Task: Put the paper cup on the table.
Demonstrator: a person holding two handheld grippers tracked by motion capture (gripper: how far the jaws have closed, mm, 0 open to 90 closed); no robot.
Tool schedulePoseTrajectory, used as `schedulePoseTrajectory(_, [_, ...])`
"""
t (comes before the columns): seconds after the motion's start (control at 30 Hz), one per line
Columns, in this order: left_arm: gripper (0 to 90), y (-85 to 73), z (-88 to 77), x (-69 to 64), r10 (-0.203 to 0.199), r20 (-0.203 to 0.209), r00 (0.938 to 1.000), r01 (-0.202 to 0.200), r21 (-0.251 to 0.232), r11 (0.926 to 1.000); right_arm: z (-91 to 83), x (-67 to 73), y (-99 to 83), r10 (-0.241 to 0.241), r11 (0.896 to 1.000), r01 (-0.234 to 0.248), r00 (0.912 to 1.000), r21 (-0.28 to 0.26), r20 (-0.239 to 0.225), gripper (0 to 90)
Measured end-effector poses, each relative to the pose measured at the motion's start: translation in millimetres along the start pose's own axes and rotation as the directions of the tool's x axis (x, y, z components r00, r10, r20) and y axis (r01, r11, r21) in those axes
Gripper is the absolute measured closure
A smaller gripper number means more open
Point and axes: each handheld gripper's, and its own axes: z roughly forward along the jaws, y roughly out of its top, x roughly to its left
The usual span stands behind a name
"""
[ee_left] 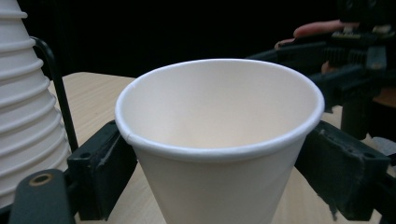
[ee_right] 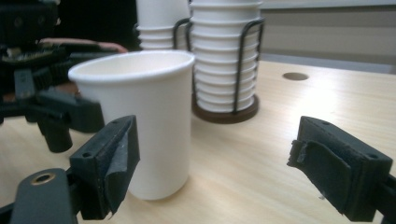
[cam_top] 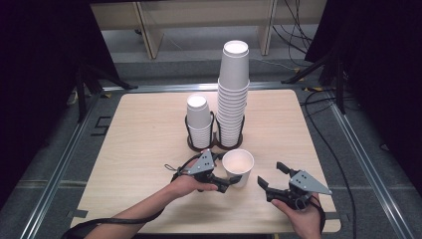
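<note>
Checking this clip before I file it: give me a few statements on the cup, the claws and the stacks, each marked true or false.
1. The left claw grips the single paper cup by its sides. True.
2. The cup lies on its side. False: it stands upright on the table, mouth up.
3. The right claw is shut on the cup. False: its jaws stand open with nothing between them, apart from the cup.
4. Two stacks of cups sit in a black wire holder behind the single cup. True.
5. The short stack stands right of the tall stack in the high view. False: it stands left of it.
</note>
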Motion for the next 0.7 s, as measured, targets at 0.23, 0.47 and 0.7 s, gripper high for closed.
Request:
schedulePoseTrajectory(0.23, [13.3, -5.1, 4.6, -0.7, -0.012, 0.006, 0.9999, 0.011, 0.008, 0.9999, 1.9, -5.7, -1.0, 0.032, 0.998, -0.031, 0.9994, -0.049, 0.010, 14.7])
schedulePoseTrajectory(0.47, [5.8, -1.7, -1.6, -1.3, -0.024, -0.007, 0.9997, 0.024, 0.046, 0.9987, 5.8, -4.1, -2.6, 0.073, 0.997, -0.072, 0.9968, -0.035, 0.032, 14.7])
schedulePoseTrajectory(0.7, [0.0, 2.6, -19.8, -3.2, 0.012, -0.018, 0.9998, -0.010, 0.072, 0.9973, 10.3, -9.3, -3.3, 0.048, 0.998, -0.047, 0.9979, -0.034, 0.042, 14.7])
